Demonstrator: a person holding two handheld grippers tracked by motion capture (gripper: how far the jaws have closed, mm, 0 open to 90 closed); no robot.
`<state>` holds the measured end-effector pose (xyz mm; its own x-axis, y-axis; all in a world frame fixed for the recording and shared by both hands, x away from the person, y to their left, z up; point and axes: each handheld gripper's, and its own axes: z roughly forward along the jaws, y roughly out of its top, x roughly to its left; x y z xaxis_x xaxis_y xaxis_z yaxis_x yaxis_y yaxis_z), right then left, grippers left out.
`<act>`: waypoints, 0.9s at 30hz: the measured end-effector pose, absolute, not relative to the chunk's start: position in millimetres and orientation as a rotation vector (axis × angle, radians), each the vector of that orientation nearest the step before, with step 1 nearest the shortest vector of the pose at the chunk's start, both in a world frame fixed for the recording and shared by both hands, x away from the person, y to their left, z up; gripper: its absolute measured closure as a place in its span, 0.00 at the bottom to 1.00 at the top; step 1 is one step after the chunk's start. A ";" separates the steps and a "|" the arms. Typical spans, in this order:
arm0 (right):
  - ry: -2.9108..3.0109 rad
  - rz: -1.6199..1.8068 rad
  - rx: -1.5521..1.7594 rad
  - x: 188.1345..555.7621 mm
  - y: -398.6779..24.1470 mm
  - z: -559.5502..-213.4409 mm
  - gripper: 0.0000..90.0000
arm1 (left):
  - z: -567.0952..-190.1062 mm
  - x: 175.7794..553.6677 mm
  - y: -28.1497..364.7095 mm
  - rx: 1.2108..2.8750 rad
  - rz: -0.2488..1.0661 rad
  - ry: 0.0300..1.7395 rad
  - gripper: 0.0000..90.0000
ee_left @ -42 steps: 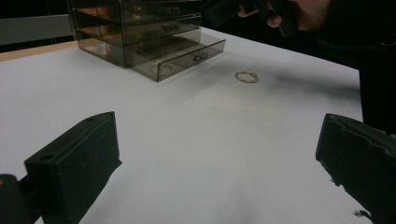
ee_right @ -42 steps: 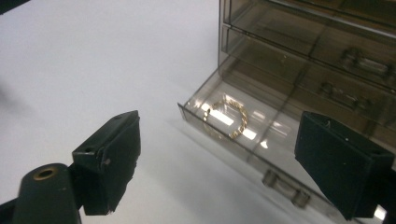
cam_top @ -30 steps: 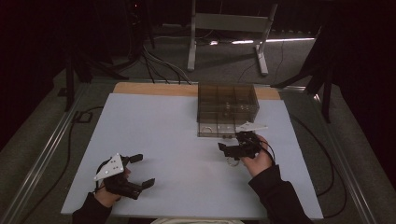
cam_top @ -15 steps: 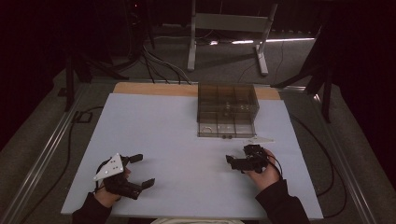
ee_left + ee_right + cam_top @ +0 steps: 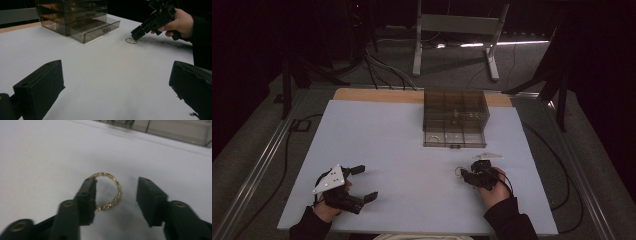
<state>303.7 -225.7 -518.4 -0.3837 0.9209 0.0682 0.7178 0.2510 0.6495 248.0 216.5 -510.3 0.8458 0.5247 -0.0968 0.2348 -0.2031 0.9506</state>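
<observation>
The bench (image 5: 402, 150) lies bare around the right gripper (image 5: 116, 192). Just beyond it stands a smoky drawer unit (image 5: 455, 117), bottom drawer pulled out. The left gripper (image 5: 362, 184) rests well apart, jaws wide, holding nothing. The right gripper's jaws have just been closing; a gold chain bracelet (image 5: 110, 192) lies between them, one jaw over its rim, the other apart.

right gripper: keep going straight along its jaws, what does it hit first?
Likely the gold ring lying flat on the white table. The right gripper points down at it; its jaws have just been closing, one pad over the ring's edge, the other apart. Contact unclear.
</observation>
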 end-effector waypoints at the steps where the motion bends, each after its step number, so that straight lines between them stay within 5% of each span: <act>1: 2.210 0.854 1.513 303.9 -224.7 -520.2 0.67 | -510.3 248.0 216.6 1.787 0.290 0.581 0.01; 13: 2.216 0.784 1.473 303.3 -222.6 -519.3 0.95 | -510.4 247.8 216.5 1.793 0.293 0.580 0.01; 27: 2.262 0.813 1.416 304.5 -221.9 -512.5 0.97 | -510.1 247.4 216.3 1.792 0.289 0.570 0.01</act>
